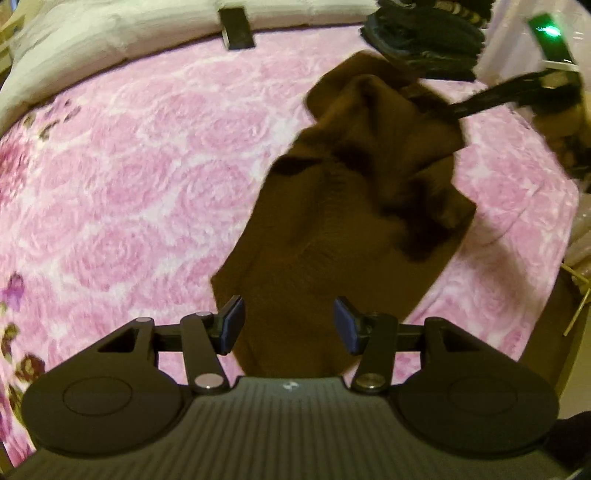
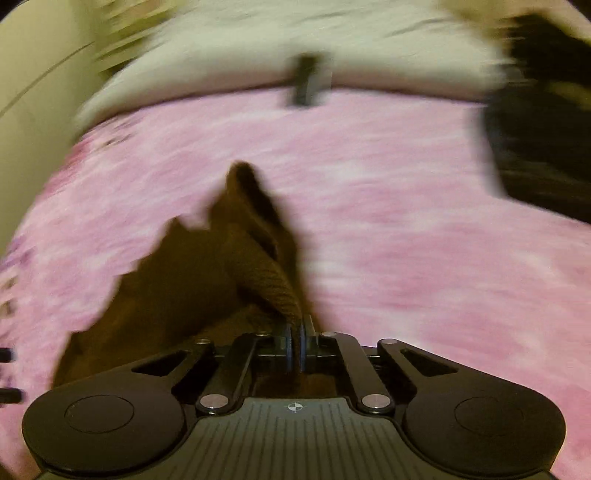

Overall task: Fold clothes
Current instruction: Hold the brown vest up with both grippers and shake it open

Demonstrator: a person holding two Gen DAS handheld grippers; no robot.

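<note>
A brown knitted garment lies crumpled on a pink rose-patterned blanket. My left gripper hovers over its near end, open, with its blue pads apart on either side of the cloth and not pressing it. The right gripper reaches in from the upper right and pinches the garment's far part, lifting a fold. In the blurred right wrist view the right gripper is shut on a ribbed edge of the brown garment, which trails to the left over the blanket.
A cream duvet runs along the far edge, with a small black object on its border. A pile of dark clothes sits at the back right. The bed's edge drops off at the right.
</note>
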